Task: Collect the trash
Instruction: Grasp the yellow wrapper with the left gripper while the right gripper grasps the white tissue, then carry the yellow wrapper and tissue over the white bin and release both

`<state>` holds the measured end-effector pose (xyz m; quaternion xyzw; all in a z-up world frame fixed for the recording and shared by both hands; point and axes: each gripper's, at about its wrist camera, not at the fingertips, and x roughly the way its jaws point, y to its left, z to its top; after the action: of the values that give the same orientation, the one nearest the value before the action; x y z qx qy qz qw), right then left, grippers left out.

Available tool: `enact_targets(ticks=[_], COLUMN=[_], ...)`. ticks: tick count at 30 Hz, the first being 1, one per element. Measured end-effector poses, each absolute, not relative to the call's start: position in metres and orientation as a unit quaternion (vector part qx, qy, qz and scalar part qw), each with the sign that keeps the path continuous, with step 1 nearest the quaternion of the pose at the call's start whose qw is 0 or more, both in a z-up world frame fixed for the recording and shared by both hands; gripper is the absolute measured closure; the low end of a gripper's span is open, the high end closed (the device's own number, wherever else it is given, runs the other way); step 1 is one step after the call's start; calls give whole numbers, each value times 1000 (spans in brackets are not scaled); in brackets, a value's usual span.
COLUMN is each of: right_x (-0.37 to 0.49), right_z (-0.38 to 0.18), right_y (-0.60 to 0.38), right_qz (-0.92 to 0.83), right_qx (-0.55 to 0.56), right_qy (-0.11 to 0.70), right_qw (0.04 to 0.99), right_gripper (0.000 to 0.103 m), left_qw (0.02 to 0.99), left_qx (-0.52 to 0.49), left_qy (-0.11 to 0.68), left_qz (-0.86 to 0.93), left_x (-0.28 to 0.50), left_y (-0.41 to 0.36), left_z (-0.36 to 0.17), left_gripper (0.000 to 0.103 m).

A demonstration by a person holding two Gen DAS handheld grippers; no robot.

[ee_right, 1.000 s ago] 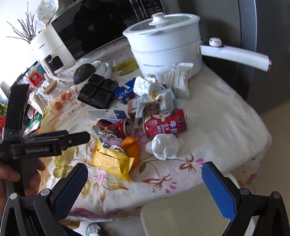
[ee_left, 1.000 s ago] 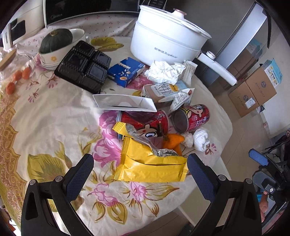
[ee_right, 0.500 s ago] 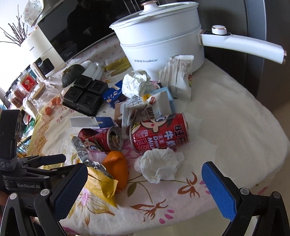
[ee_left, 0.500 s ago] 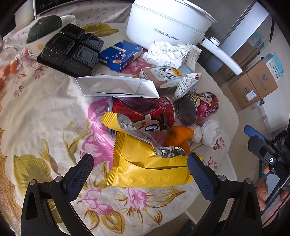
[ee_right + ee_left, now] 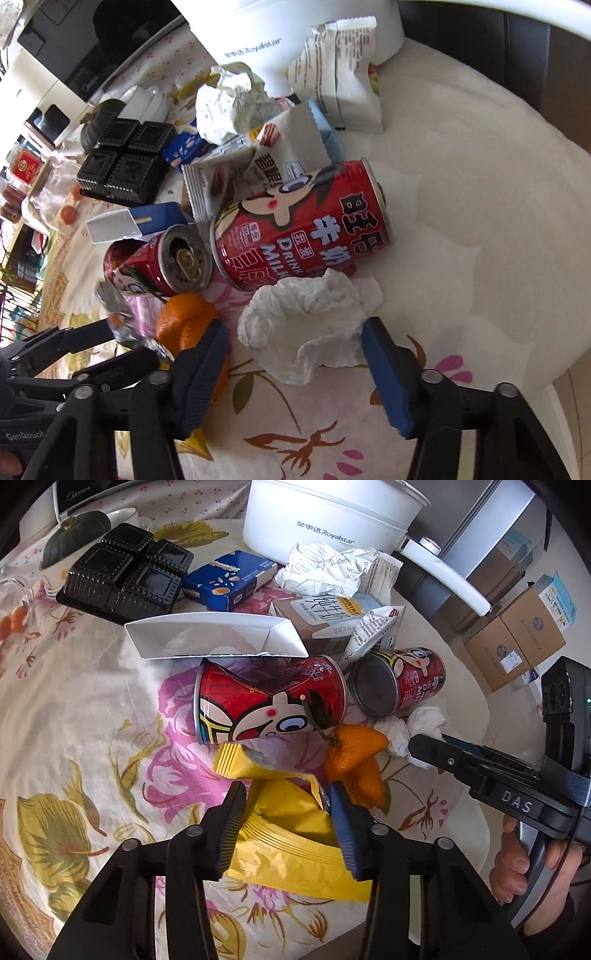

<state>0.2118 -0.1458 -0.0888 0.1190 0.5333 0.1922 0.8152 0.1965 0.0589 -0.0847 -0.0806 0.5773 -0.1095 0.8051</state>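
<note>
Left tool (image 5: 286, 808) has just been closing, jaws now pinching the crumpled yellow wrapper (image 5: 291, 845) where it lies on the flowered bench (image 5: 74, 701); orange peel (image 5: 354, 753) just beside its right jaw; dented red can (image 5: 269, 701) lying just beyond. Right tool (image 5: 295, 354) has just been closing too, jaws half-spread around a white tissue (image 5: 310, 317); right pad touches the tissue's edge, left pad stands apart from it; second red can (image 5: 303, 229) lying behind the tissue; white pot (image 5: 332, 513) at the far edge.
</note>
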Motion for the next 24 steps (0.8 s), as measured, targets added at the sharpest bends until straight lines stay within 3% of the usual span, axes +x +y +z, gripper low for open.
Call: enact_targets(ticks=[1,2,4,5,16,18,19,20,22,24], right_x=[212,212,209,207,174,168,165,162,158,155], right_z=[-92,-94,-92,-90,-53,-48,-47,-46,-46,-45], right_y=[-145,-144,-145,-145,-163,-165,-163,-164,-164,-163], right_qz=[186,182,181,181,174,178,178,178,179,178], right_qx=[114,109,104,100,103,102,102,105,109,109], right_qy=[538,542,541,539,493,488,487,487,488,488], right_qw=[814,813,814,817,846,848,849,849,847,847], right_gripper=[64,75,89,92,94,94,94,94,94,94], left_qw=[803,800,799,800,812,809,803,796,797,809], left_qx=[-92,-98,-101,-102,-164,-162,-155,-144,-117,-92], left_qy=[577,580,579,577,543,549,560,574,582,571], left_qz=[-115,-120,-125,-129,-135,-134,-134,-129,-112,-104], left_x=[196,195,191,188,173,171,171,173,170,172], left_y=[60,61,62,62,94,93,90,84,77,66], left_z=[-85,-85,-84,-83,-57,-58,-60,-64,-68,-68], left_gripper=[82,94,95,97,97,93,80,53,30,30])
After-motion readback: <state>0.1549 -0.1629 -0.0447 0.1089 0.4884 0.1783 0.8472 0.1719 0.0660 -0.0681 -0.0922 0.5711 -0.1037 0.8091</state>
